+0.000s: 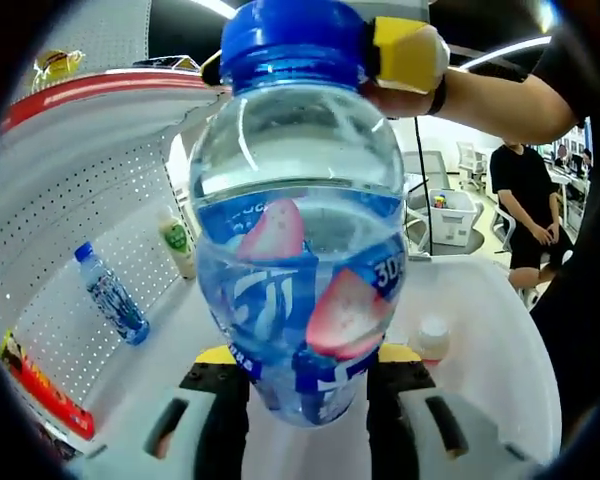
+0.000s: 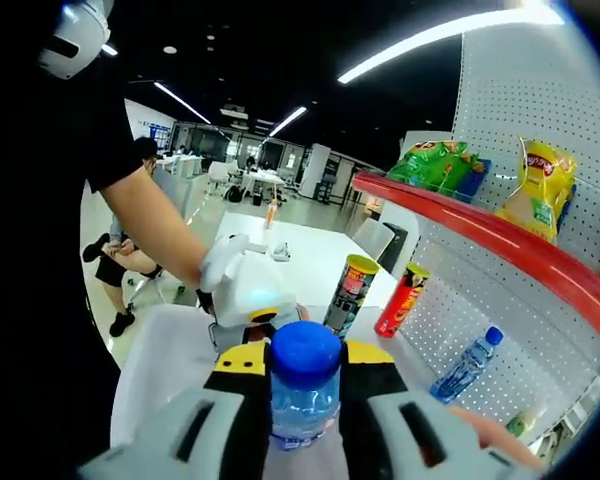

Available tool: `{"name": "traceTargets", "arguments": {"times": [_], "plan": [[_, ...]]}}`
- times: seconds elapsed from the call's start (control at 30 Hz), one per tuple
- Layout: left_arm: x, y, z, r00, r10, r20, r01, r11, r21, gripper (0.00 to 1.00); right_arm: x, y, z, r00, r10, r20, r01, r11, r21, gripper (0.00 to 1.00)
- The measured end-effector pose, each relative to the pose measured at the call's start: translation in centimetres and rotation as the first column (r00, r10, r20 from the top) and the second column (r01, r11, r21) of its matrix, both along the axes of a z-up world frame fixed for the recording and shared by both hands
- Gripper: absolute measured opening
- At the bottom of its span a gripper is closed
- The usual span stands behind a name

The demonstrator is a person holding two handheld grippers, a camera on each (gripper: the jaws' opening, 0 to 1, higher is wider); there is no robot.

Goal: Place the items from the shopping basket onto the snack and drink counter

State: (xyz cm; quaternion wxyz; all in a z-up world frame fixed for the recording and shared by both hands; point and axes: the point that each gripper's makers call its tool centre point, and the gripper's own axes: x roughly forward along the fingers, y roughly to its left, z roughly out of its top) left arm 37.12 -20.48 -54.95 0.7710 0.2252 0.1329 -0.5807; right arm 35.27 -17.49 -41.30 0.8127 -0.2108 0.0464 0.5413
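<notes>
Two grippers: both clamp one bottle (image 1: pixel 300 250), likely a hand-over or a steadying hold above the counter (image 1: pixel 480 330).
Left gripper (image 1: pixel 305 385): jaws closed on the bottle's lower body.
Right gripper (image 2: pixel 305 385): jaws closed at its neck, under the blue cap (image 2: pixel 305 352).
Shelf goods: small bottle (image 1: pixel 111 294) at 9 o'clock, cans (image 2: pixel 348 293) at 12 in the right gripper view.

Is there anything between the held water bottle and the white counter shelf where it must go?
Nothing visible blocks it. The water bottle is held by both tools, left tool at its base, right tool at its cap. The shelf beyond has bare space; a small bottle lies aside.
</notes>
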Motion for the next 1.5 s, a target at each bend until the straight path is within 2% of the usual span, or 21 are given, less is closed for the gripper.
{"name": "traceTargets", "arguments": {"times": [0.27,0.57,0.63,0.8,1.07,1.5], "plan": [[1.8,-0.1,1.1,1.0,0.014,0.023,-0.013,1.0,-0.014,0.46,1.7,-0.7,1.0,1.0,-0.013,0.002,0.013,0.999,0.029,0.22],[4.5,-0.3,2.7,0.999,0.018,0.05,-0.017,1.0,-0.017,0.46,3.8,-0.4,2.7,0.999,-0.008,0.042,0.007,1.0,0.023,0.22],[5.0,-0.2,2.8,0.998,0.022,0.056,-0.021,1.0,-0.012,0.46,4.9,-0.6,2.5,0.999,-0.011,0.043,0.01,1.0,0.024,0.22],[6.3,-0.1,2.8,0.997,0.027,0.073,-0.027,1.0,0.003,0.46,5.9,-0.9,2.4,0.999,-0.03,0.043,0.029,0.999,0.033,0.22],[8.5,-0.7,3.5,0.995,0.03,0.097,-0.029,0.999,-0.015,0.46,7.5,-0.6,3.2,0.997,-0.044,0.063,0.042,0.999,0.03,0.22],[10.5,-1.3,2.1,0.996,0.026,0.084,-0.026,1.0,0.0,0.46,9.7,-1.3,1.8,0.996,-0.06,0.061,0.059,0.998,0.015,0.22]]}}
